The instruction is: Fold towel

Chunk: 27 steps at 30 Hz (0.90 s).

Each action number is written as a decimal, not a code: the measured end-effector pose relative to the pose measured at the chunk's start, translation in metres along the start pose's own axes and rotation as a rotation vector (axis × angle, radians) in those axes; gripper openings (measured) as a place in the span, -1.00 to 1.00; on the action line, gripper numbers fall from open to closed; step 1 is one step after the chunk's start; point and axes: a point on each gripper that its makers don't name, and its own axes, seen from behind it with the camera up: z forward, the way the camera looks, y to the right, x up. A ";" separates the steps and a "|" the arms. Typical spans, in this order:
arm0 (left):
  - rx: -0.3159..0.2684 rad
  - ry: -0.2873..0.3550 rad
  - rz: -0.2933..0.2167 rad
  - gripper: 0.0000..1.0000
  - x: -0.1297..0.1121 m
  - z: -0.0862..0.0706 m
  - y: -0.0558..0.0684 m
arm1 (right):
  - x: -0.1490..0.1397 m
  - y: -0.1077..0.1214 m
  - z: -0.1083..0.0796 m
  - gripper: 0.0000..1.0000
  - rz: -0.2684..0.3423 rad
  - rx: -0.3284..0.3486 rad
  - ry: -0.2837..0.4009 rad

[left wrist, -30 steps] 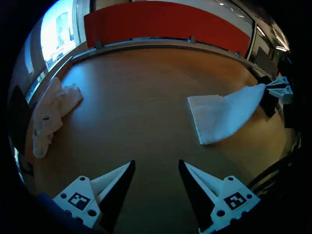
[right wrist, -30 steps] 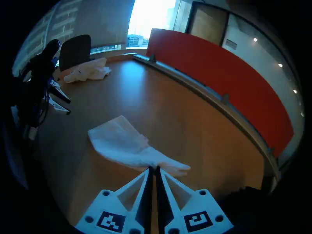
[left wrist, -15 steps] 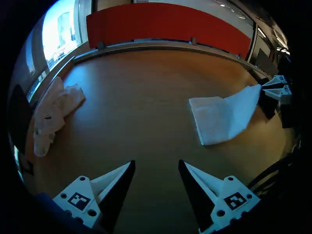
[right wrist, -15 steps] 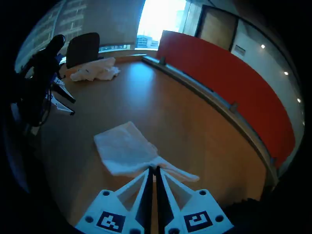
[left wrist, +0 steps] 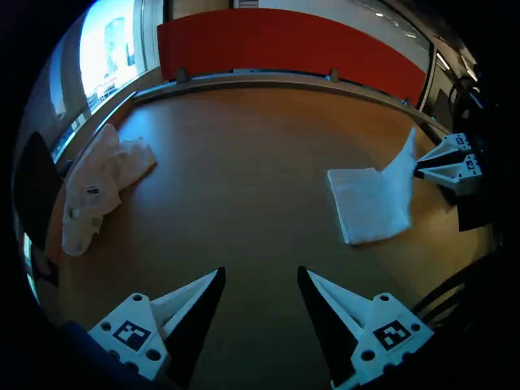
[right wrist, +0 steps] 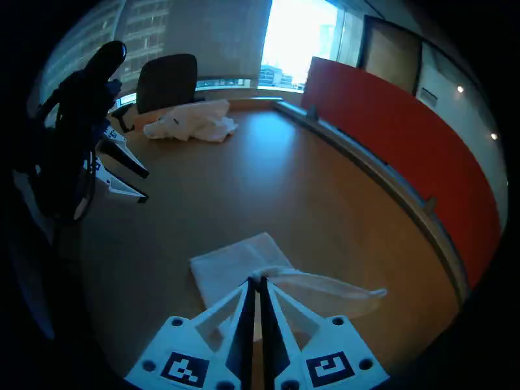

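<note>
The right gripper (right wrist: 255, 281) pinches a lifted edge of the white cloth towel (right wrist: 237, 260).
Its flat part lies straight ahead; the left gripper (left wrist: 260, 270), wide open, is far off.

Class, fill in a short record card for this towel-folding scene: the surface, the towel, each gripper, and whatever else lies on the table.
surface: wooden table, with a red panel along its far edge
towel: white, partly folded, flat on the table except one raised edge
right gripper: shut on the towel's raised edge
left gripper: open, holding nothing, over bare table
other: crumpled white cloth pile, well apart from the towel; dark chair beyond it
</note>
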 end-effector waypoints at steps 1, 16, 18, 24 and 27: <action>0.001 0.000 -0.003 0.62 0.000 -0.001 -0.001 | 0.001 -0.005 0.005 -0.90 0.001 0.010 -0.002; 0.024 -0.006 -0.035 0.62 -0.007 -0.007 -0.024 | -0.018 -0.048 0.052 -0.87 0.046 0.114 -0.060; 0.024 -0.007 -0.035 0.62 -0.007 -0.007 -0.026 | -0.020 -0.048 0.052 -0.84 0.051 0.114 -0.063; 0.020 -0.007 -0.035 0.63 -0.007 -0.005 -0.026 | -0.024 -0.043 0.047 0.07 0.062 0.097 -0.066; 0.018 -0.005 -0.032 0.62 -0.005 -0.005 -0.025 | -0.029 -0.041 0.044 0.41 0.066 0.085 -0.072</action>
